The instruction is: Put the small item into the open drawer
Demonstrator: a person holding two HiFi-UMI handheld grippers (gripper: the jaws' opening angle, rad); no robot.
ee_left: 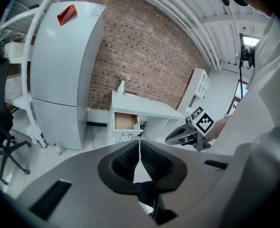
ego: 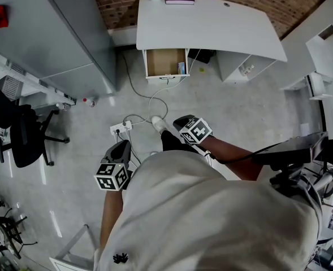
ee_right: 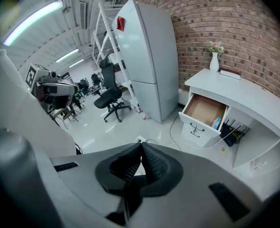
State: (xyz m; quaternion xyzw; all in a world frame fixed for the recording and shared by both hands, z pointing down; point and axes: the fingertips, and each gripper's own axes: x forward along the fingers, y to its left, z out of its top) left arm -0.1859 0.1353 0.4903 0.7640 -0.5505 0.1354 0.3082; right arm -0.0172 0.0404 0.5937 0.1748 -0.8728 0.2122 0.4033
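A person in a pale shirt stands on a grey floor, well back from a white desk (ego: pixel 211 24). Both bare forearms are bent at the waist, aiming the tools forward toward the desk. The left grey two-jaw gripper (ego: pixel 121 147) sits lower and closer to the body. Its ribbed black pads (ee_left: pixel 151 161) are pressed together on nothing. The right grey two-jaw gripper (ego: pixel 181 121) reaches slightly further ahead, its jaws likewise closed and empty. A small blue-and-white item (ego: pixel 181 68) stands inside the open wooden-bottomed drawer (ego: pixel 165 62), against its right wall.
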